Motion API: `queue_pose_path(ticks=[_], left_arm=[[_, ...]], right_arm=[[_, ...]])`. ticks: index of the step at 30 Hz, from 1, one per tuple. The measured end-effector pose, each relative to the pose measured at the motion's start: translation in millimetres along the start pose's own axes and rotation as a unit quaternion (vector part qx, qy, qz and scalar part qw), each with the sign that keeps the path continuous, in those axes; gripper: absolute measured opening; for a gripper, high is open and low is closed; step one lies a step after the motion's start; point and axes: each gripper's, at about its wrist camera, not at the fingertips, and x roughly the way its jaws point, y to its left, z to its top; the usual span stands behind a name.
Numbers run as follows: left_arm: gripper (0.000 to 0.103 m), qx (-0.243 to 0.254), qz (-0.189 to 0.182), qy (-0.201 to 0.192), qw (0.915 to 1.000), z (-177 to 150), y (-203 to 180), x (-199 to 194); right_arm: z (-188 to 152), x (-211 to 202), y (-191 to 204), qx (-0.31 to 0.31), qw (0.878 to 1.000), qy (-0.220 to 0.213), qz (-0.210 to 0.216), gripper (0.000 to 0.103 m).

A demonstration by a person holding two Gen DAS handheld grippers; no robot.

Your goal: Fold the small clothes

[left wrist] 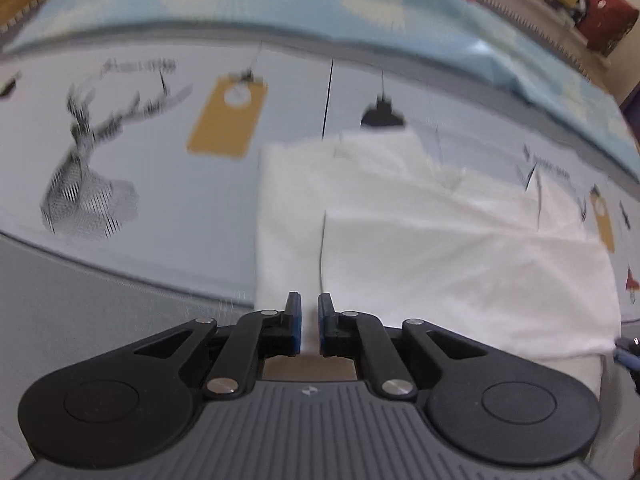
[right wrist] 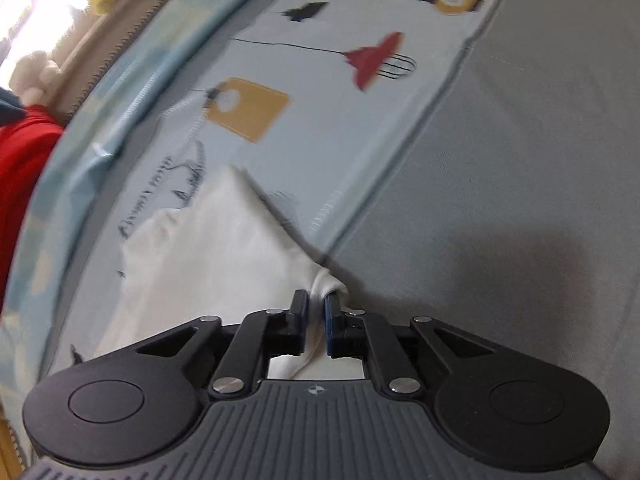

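Both hand-held grippers, left point(left wrist: 309, 322) and right point(right wrist: 316, 316), pinch soft white garment point(left wrist: 420, 232) edges.

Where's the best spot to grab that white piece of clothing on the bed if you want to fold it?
Probably by its near corners, coming from above at the edge closest to the person. The white garment lies flat on the bedsheet, so only edges and corners offer loose fabric to pinch. The right claw already pinches a bunched corner; the left claw is closed at the near edge.
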Motion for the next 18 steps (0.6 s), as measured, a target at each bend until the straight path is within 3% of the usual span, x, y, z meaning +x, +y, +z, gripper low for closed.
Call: queue_pose_path(ticks=[1, 3, 7, 9, 13, 16, 18], left_arm=[[0.007, 0.003, -0.009, -0.010, 0.9999, 1.1, 0.0, -3.8], [0.007, 0.005, -0.029, -0.019, 0.9994, 1.7, -0.5, -6.3], [0.016, 0.002, -0.042, 0.028, 0.9987, -5.9, -3.0, 20.5], [0.023, 0.011, -0.021, 0.066, 0.9976, -15.0, -2.2, 38.1], [0.024, 0.026, -0.014, 0.043, 0.9987, -13.8, -8.9, 23.6], [0.042, 0.045, -0.016, -0.014, 0.9987, -14.7, -15.1, 16.0], [0.045, 0.076, 0.030, 0.019, 0.9965, -27.1, -13.0, 36.8]], right_arm=[[-2.2, -6.5, 0.2, 0.003, 1.000, -0.007, -0.012, 0.023], [-7.7, -25.3, 6.4, -0.014, 0.999, -0.036, -0.022, 0.023], [-11.7, -44.8, 26.5, -0.083, 0.991, -0.084, 0.067, 0.029], [-8.8, -28.7, 33.5, -0.119, 0.987, -0.057, 0.089, 0.036], [-7.0, 6.9, 6.5, -0.081, 0.997, 0.012, 0.009, 0.038], [-2.1, 1.7, -2.4, -0.061, 0.998, -0.002, -0.004, 0.038], [2.1, -4.3, 0.5, -0.087, 0.996, -0.013, -0.017, 0.039]])
